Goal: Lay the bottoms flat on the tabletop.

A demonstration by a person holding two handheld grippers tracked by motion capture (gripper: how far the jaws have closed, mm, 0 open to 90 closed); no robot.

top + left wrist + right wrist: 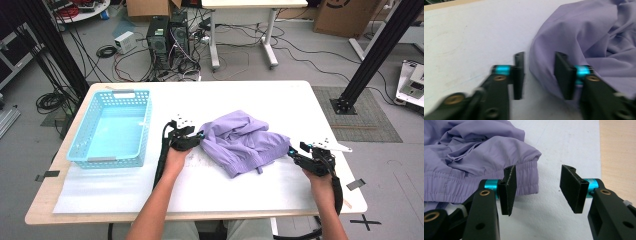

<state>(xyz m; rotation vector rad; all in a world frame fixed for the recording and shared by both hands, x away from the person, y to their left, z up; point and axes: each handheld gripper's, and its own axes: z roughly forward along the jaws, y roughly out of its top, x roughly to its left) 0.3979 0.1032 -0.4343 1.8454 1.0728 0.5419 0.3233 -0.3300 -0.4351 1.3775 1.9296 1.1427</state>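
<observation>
Two handheld grippers work at a white table (300,100). The right gripper (294,152), jaws apart and gripping nothing, sits just beside the elastic hem of one crumpled purple garment (242,142). The left gripper (196,138) stands open around the garment's edge fold. Farther left, one light blue basket (80,135) holds nothing.

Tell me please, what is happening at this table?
A person works on a crumpled purple garment with a claw in each hand. The left claw is open around a fold at the garment's edge. The right claw is open beside the elastic hem, gripping nothing. A blue basket stands to the left on the white table.
</observation>
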